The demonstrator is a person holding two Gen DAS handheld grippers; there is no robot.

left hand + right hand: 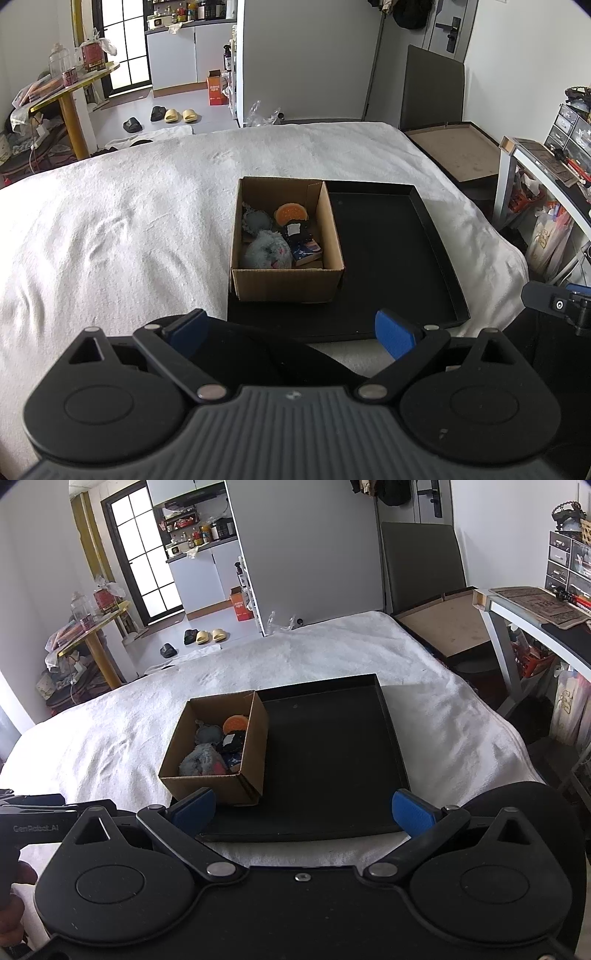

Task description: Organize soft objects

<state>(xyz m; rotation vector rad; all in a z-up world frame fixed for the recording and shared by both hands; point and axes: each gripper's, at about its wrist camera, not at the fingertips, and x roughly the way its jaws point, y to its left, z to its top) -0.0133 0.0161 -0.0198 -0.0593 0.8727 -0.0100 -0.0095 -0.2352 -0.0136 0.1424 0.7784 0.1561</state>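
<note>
A brown cardboard box (288,284) stands on the left part of a black tray (388,258) on the white bed. In the box lie several soft objects: a grey fluffy toy (264,251), a round orange toy (290,213), a dark grey one (256,221) and a dark one with a white tag (297,232). The box (218,786), the tray (332,760) and the toys show in the right wrist view too. My left gripper (291,330) is open and empty, near the tray's front edge. My right gripper (303,808) is open and empty there too.
A white blanket (110,229) covers the bed. A desk with clutter (554,162) stands to the right, with a brown board (458,151) beside the bed. A yellow table (62,96) and slippers (177,115) are on the floor beyond.
</note>
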